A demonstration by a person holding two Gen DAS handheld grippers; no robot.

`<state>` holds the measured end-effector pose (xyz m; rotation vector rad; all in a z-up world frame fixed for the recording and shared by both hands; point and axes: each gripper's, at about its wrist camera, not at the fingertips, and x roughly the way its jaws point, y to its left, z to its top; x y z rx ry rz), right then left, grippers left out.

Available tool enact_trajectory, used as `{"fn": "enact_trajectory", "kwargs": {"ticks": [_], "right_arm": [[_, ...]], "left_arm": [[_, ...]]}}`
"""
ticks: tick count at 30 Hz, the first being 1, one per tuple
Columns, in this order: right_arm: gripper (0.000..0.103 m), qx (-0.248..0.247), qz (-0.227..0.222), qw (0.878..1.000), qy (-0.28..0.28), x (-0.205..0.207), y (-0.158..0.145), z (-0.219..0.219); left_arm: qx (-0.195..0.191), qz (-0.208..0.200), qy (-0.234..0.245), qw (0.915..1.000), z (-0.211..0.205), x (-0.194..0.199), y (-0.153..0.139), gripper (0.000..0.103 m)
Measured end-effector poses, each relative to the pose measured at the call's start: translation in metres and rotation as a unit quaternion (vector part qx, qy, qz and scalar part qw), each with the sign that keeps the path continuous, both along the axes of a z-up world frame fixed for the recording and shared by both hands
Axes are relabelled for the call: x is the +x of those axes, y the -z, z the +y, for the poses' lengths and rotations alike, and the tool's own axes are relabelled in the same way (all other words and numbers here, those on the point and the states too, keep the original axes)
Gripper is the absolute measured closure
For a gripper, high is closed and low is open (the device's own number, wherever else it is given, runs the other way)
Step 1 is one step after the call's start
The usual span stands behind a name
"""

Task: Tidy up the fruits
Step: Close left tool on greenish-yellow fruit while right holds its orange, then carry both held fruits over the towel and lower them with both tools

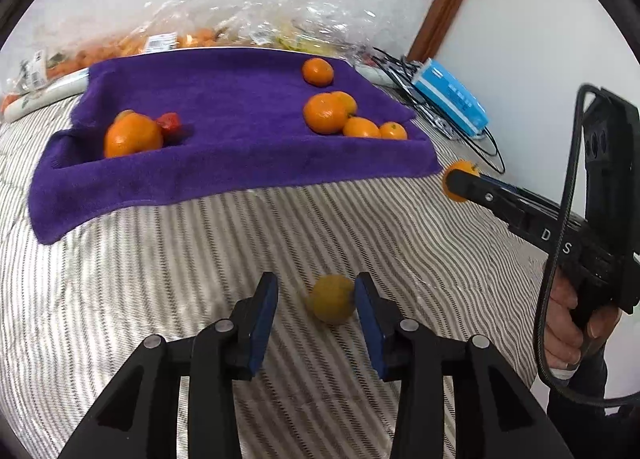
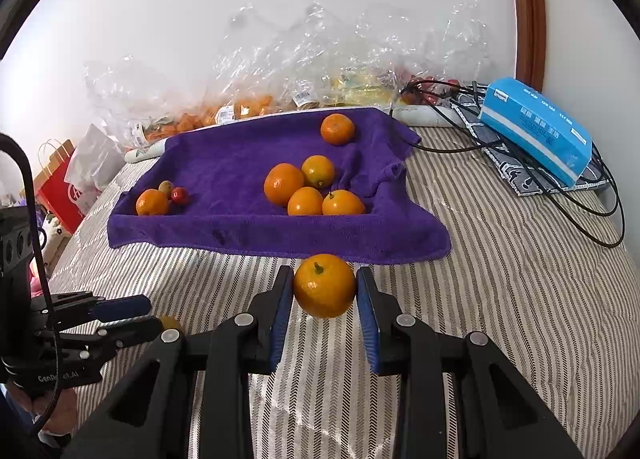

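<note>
Tongs over striped bed
We see right tongs (image 2: 325, 291) clamped on an orange (image 2: 325, 286); left tongs (image 1: 316, 295) apart around a blurred yellowish fruit (image 1: 332, 299).

You have a purple towel (image 2: 240, 179) on a bed cover (image 2: 500, 299) of brown and white stripes. The oranges (image 2: 283, 183) are bright orange; the fruit (image 1: 333, 299) near your black left gripper (image 1: 316, 301) looks yellowish. The box (image 2: 536, 127) is blue.

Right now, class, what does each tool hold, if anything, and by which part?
The right tool grips an orange by its two sides, stem up. The left tool holds nothing: a yellowish fruit lies between its fingers, ungripped.
</note>
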<state>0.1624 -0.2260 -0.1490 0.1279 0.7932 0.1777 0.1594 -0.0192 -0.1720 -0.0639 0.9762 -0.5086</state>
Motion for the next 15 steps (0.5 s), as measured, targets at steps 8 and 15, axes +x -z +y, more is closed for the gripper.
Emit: {"fn": "enact_trajectory", "kwargs": {"ticks": [8, 15], "right_arm": [[0.071, 0.006, 0.007, 1.000, 0.001, -0.003, 0.007, -0.009], [0.071, 0.013, 0.011, 1.000, 0.007, -0.002, 0.010, -0.015]], "left_arm": [[0.030, 0.003, 0.013, 0.9995, -0.027, -0.003, 0.009, 0.066], [0.030, -0.011, 0.019, 0.9993, -0.031, -0.004, 0.011, 0.091]]}}
